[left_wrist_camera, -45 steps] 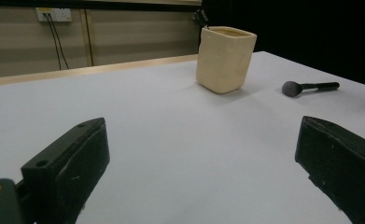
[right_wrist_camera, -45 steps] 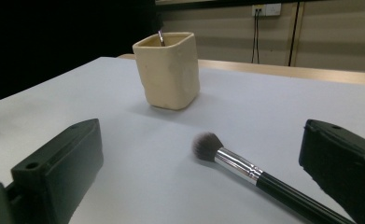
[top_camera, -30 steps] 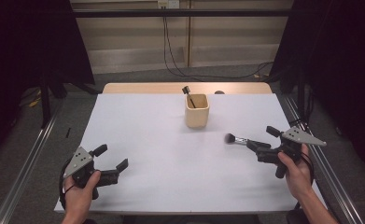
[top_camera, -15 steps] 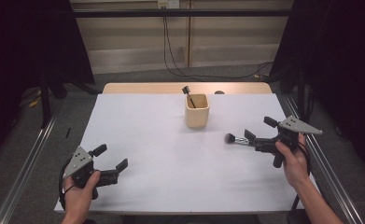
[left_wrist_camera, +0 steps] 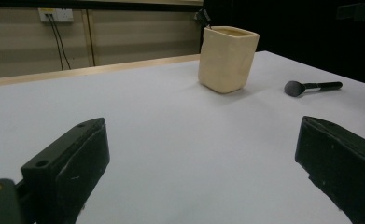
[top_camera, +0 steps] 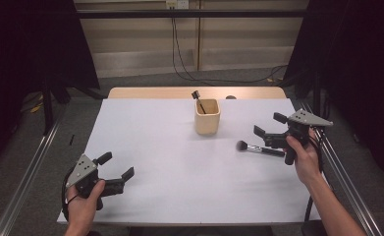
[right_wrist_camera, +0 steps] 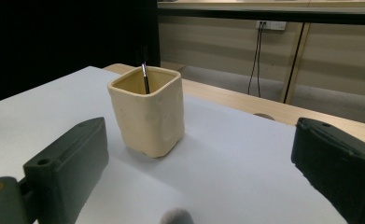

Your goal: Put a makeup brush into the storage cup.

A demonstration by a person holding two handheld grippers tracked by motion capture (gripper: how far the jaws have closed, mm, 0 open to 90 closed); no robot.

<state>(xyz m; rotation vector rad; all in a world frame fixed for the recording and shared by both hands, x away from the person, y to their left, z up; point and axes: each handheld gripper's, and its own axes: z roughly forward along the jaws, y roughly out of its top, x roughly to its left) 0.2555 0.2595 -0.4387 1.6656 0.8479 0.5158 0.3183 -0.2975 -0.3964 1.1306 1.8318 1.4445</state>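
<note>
Nearest to the person, the left gripper [top_camera: 115,170] rests at the table's [top_camera: 179,196] front corner, well apart from the beige cup [top_camera: 207,117] and out toward its near-left. Its jaws stand wide apart with nothing between them. It looks parked.

Further in, the action sits to the cup's near-right. The makeup brush [top_camera: 258,147] lies flat on the white top, bristle head pointing toward the cup, handle running away from it. The right gripper [top_camera: 267,129] hovers just above the handle end, jaws spread wide and holding nothing; the brush is loose on the table.

Farthest back stands the cup itself, upright, with a second brush [top_camera: 198,100] leaning out of it.

My read: this is the pick-up step, brush number two bound for the cup. The next move calls for dropping the right gripper down over the handle, squaring the jaws across it, then pinching.

The left gripper view gives the brush [left_wrist_camera: 311,87] whole and side-on beside the cup [left_wrist_camera: 227,58]. The right gripper view looks past it: just a grey tuft of bristles [right_wrist_camera: 176,217] at the bottom edge, but a clear look into the cup [right_wrist_camera: 148,116] and the thin handle [right_wrist_camera: 145,77] standing inside.
</note>
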